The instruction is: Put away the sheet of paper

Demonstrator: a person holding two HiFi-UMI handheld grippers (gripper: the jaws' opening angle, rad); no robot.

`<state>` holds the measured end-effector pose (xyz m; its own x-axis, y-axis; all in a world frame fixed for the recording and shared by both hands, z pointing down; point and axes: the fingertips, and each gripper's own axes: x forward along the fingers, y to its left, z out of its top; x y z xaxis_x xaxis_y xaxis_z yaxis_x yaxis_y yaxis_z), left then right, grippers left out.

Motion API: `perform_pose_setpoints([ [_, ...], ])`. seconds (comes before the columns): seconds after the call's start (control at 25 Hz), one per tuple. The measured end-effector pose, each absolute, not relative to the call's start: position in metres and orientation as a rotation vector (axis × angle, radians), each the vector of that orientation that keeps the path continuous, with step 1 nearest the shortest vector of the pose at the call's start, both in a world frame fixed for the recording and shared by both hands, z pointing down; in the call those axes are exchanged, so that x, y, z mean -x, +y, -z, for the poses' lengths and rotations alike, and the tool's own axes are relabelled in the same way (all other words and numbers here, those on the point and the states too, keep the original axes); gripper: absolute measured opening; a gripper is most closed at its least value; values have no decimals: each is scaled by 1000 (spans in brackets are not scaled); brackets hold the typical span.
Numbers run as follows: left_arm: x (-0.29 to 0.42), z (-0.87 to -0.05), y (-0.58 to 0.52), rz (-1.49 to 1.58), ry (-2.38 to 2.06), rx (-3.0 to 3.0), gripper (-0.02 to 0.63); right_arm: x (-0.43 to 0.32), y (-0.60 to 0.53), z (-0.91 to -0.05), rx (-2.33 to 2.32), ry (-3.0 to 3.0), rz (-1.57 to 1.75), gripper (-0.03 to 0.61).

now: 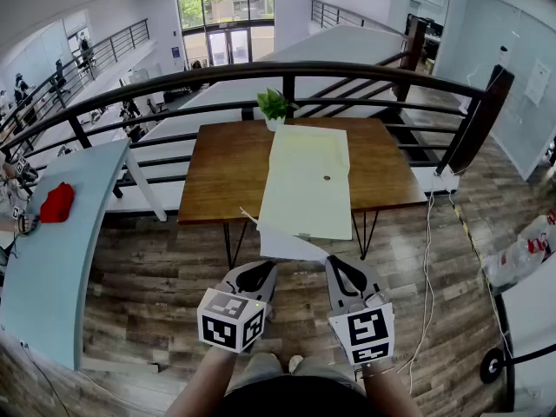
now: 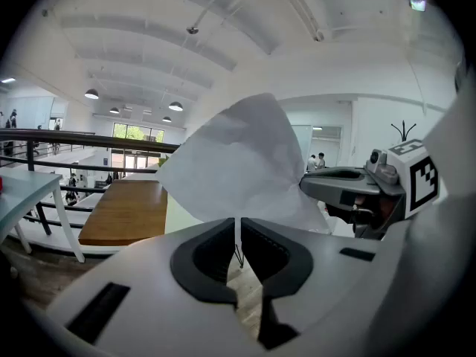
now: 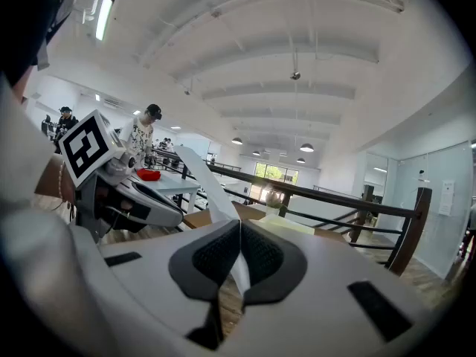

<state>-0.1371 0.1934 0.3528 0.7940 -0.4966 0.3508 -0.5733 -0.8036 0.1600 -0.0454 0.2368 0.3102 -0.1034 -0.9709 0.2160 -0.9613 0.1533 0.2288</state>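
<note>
Just before the brown wooden table, we are holding the white sheet of paper crosswise, the left gripper and the right gripper each pinching its near edge, both equally near the tabletop.

Bright daylight from windows at twelve o'clock — fisheye bending at every rim, the sheet of paper slightly soft.
</note>
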Motion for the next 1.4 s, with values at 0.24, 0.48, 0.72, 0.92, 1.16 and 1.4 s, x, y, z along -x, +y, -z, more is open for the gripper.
perform_pose_setpoints([
  [0.24, 132, -357, 191, -434, -838, -2715, 37, 38, 235, -313, -1867, -2133, 22, 28],
  [0.48, 121, -359, 189, -401, -845, -2703, 37, 33, 230, -314, -1858, -2174, 1, 28],
  [0.72, 109, -364, 185, -381, -868, -2684, 37, 15, 228, -309, -1873, -2217, 14, 29],
  [0.92, 94, -373, 188, -392, -878, -2660, 37, 0, 229, -313, -1867, -2234, 7, 29],
  [1.16, 82, -379, 191, -405, -867, -2646, 37, -3, 228, -317, -1829, -2243, 23, 29],
  [1.4, 78, -391, 174, -435, -850, -2631, 37, -16, 214, -324, -1862, -2229, -5, 29],
])
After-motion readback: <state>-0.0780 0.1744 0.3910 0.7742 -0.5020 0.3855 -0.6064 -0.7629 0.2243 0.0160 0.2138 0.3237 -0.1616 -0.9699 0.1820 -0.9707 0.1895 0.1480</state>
